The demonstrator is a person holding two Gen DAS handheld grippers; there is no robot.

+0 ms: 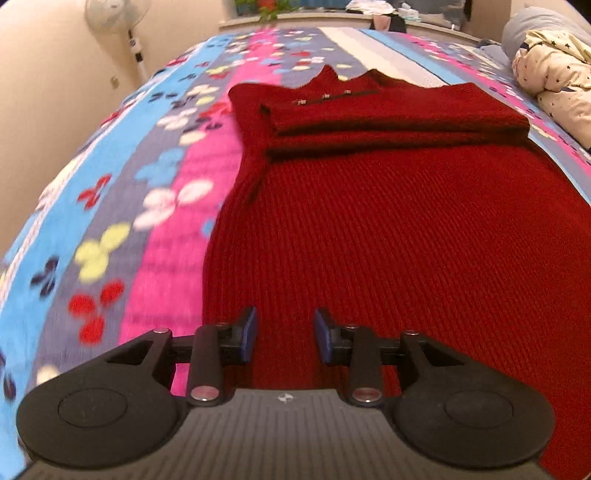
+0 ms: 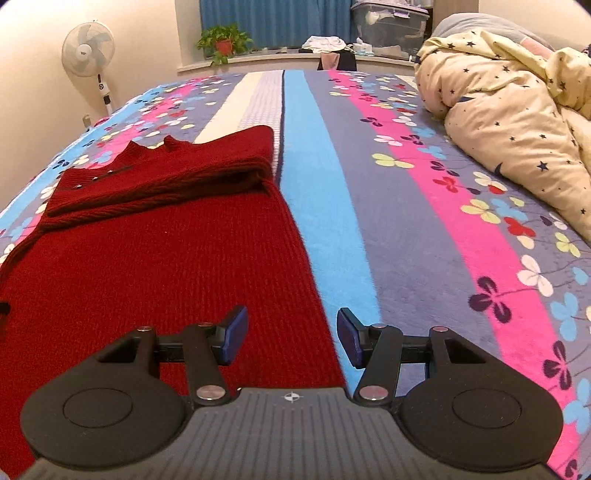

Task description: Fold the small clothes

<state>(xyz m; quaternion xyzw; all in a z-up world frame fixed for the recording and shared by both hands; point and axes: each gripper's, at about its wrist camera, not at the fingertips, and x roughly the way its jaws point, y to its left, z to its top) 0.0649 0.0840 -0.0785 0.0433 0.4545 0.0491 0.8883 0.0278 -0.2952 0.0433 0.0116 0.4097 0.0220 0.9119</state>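
Sweater (image 1: 388, 229) lies flat, sleeves folded across, so left gripper (image 1: 284, 334) and right gripper (image 2: 291, 336) hover with jaws apart, empty, at its hem corners.

Cream walls (image 2: 147, 22), standing fan (image 2: 88, 48), blue curtains (image 2: 273, 18), floral bedspread (image 2: 406, 221).

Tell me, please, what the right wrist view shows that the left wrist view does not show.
Only the right wrist view shows the open right gripper, a clear storage box and blue curtains.

Only the left wrist view shows the left gripper, its pads apart above the sweater with nothing between them.

Both show the red sweater with its sleeves folded across the chest, the striped blanket, the star-patterned quilt, the fan and the potted plant.
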